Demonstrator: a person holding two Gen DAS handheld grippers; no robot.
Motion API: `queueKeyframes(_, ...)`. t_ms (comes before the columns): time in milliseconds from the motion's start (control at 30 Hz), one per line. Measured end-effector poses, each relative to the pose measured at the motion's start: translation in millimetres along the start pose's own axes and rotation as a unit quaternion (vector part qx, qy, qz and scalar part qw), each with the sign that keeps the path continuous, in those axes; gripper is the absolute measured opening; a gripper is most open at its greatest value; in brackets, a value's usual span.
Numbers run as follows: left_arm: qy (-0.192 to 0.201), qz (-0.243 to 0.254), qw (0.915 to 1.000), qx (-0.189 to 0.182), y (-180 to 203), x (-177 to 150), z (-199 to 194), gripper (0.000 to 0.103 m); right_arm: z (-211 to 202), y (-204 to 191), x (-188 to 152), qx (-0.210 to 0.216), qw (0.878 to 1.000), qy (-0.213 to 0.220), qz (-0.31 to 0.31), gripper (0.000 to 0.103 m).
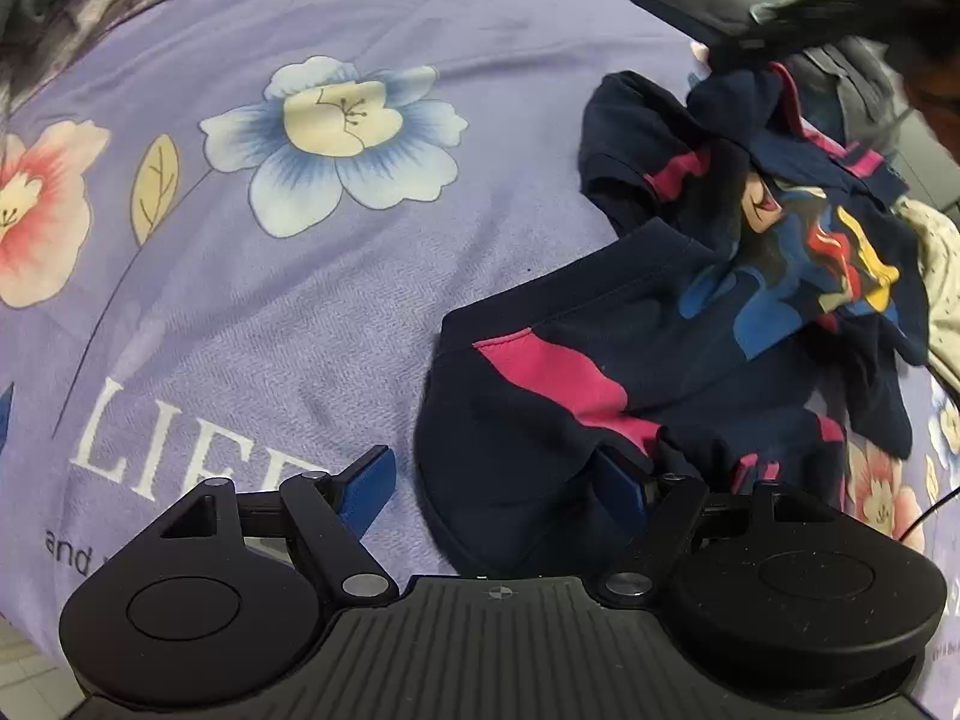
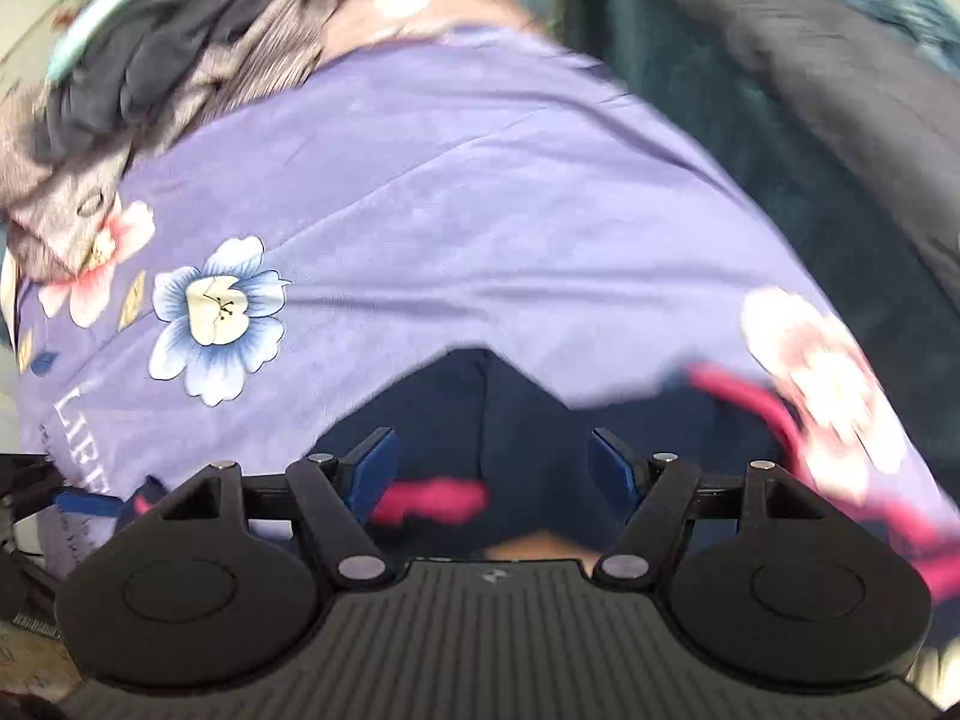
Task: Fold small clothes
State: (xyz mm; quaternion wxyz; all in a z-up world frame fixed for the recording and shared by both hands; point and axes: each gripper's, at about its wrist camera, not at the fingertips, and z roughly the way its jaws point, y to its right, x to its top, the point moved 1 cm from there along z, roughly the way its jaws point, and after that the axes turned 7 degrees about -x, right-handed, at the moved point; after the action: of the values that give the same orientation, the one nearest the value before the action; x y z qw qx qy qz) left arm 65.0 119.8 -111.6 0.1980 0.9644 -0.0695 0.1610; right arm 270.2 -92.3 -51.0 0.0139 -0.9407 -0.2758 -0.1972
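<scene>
A small navy garment (image 1: pixel 690 372) with pink stripes and a bright blue, red and yellow print lies crumpled on the purple flowered bedsheet (image 1: pixel 300 312), right of centre in the left wrist view. My left gripper (image 1: pixel 495 486) stands open over its near hem. One blue pad is above bare sheet and the other sits at a fold of the cloth. The right wrist view is blurred. There my right gripper (image 2: pixel 493 468) is open too, with the navy garment (image 2: pixel 480 420) and its pink trim lying loose below and between the fingers.
A heap of grey and dark clothes (image 2: pixel 180 60) sits at the sheet's far left corner. A dark grey blanket (image 2: pixel 810 120) runs along the right side. A cream dotted cloth (image 1: pixel 936 276) lies beside the garment. A person's dark hair (image 1: pixel 870 0) hangs in at upper right.
</scene>
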Motion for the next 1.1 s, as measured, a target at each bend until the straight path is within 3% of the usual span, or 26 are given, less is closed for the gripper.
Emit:
queueKeyframes(100, 0.008, 0.0, 0.9999, 0.011, 7.1, -0.3, 3.1, 0.103, 40.3, -15.8, 8.2, 0.001, 0.997, -0.042, -0.061, 0.074)
queueKeyframes(200, 0.01, -0.002, 0.9999, -0.014, 16.4, -0.6, 5.6, 0.103, 66.5, -19.0, 0.6, -0.04, 0.993, -0.069, -0.086, 0.074)
queueKeyframes(267, 0.009, 0.019, 0.9998, 0.001, 25.0, -2.3, 10.1, 0.103, 61.9, -15.0, -8.3, -0.015, 0.997, -0.058, -0.055, 0.06)
queueKeyframes(333, 0.021, 0.021, 0.9992, 0.028, 27.2, -4.6, 11.1, 0.103, 51.8, -18.2, -16.5, -0.011, 0.997, -0.058, -0.048, 0.024)
queueKeyframes(367, 0.029, 0.012, 0.9989, 0.034, 25.3, -4.6, 8.3, 0.089, 42.1, -20.1, -21.8, -0.012, 0.998, -0.05, -0.047, 0.008)
queueKeyframes(433, 0.031, -0.021, 0.9993, 0.009, 16.2, 1.2, 3.1, 0.057, 12.4, -21.1, -33.7, -0.007, 1.0, 0.0, -0.012, 0.008)
queueKeyframes(500, 0.04, -0.042, 0.9983, -0.012, 10.4, 10.4, -4.8, 0.056, -25.8, -11.3, -46.6, -0.007, 0.997, 0.055, 0.051, 0.008)
queueKeyframes(567, 0.065, -0.023, 0.9976, -0.009, 14.6, 25.0, -19.1, 0.053, -67.4, -2.6, -55.6, -0.028, 0.989, 0.11, 0.097, 0.008)
queueKeyframes(667, 0.133, 0.012, 0.991, 0.0, 24.8, 64.3, -54.1, 0.052, -139.3, 15.1, -66.3, -0.072, 0.968, 0.197, 0.139, 0.008)
queueKeyframes(733, 0.188, 0.036, 0.9815, -0.002, 33.2, 99.9, -86.7, 0.052, -194.8, 32.3, -75.7, -0.108, 0.944, 0.26, 0.173, 0.008)
queueKeyframes(800, 0.243, 0.065, 0.9678, -0.002, 46.2, 133.3, -124.4, 0.051, -249.2, 46.4, -91.0, -0.13, 0.914, 0.318, 0.214, 0.008)
queueKeyframes(867, 0.305, 0.098, 0.9475, -0.002, 63.3, 155.1, -165.9, 0.051, -296.3, 54.0, -110.9, -0.127, 0.888, 0.368, 0.246, 0.008)
queueKeyframes(967, 0.369, 0.136, 0.9192, -0.014, 85.0, 165.6, -222.1, 0.051, -343.2, 39.4, -152.6, -0.108, 0.863, 0.409, 0.276, 0.008)
queueKeyframes(1100, 0.381, 0.179, 0.9065, -0.031, 95.3, 138.0, -268.4, 0.051, -369.1, 0.3, -217.0, -0.069, 0.844, 0.425, 0.321, 0.008)
